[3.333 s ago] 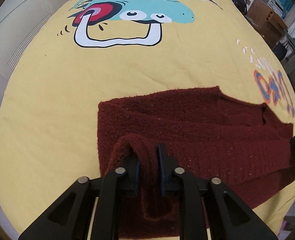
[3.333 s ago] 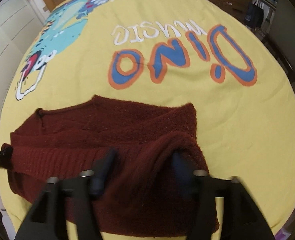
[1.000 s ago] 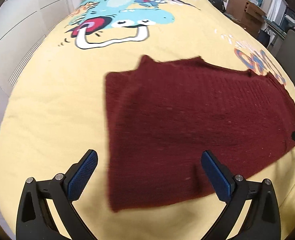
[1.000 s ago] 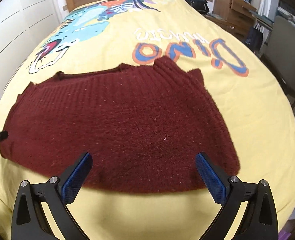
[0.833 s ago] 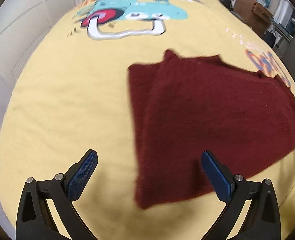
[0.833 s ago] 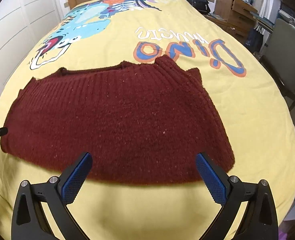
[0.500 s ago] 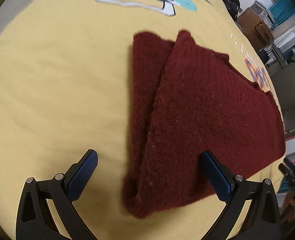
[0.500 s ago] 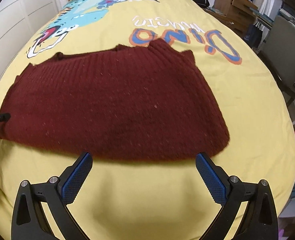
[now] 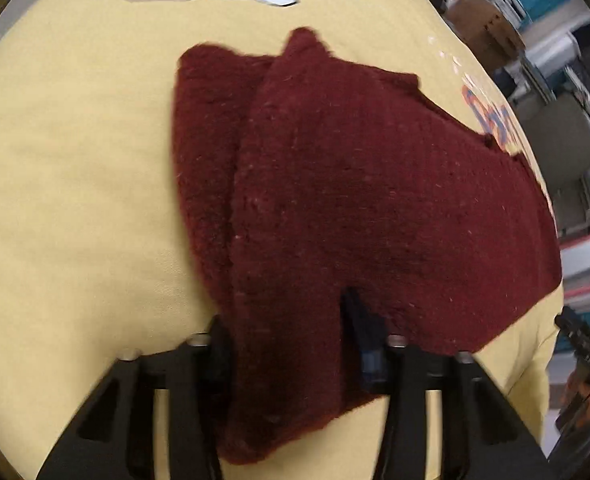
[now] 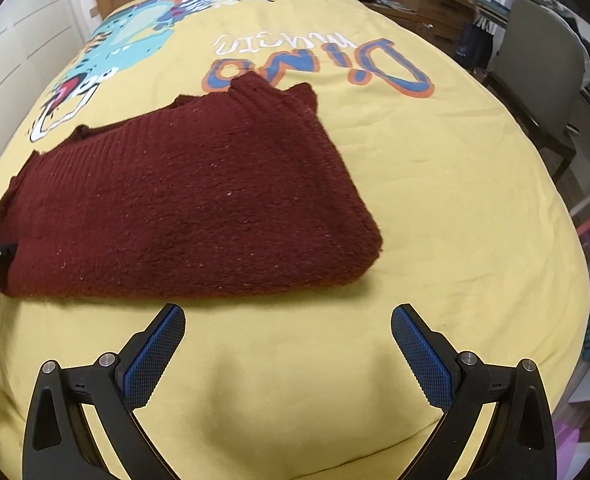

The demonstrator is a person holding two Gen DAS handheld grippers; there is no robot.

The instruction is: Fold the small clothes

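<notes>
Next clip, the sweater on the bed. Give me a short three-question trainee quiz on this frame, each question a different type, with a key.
1. True or false: the right gripper is shut on the maroon sweater.
2. Which gripper has the sweater's corner between its fingers: A) left, B) right, C) neither?
3. Fill in: the sweater lies on a ____ bedspread with a dinosaur print.

Key: 1. False, it hangs open over bare bedspread. 2. A, the left gripper has closed on it. 3. Yellow.

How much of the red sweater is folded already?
Partly done: the sweater already lies doubled over in layers on the yellow bedspread. In hand: the left hand-held gripper has just been closing on the sweater's near corner. The right hand-held gripper is open, off the cloth. Probably left: at least one more fold to make it smaller.
</notes>
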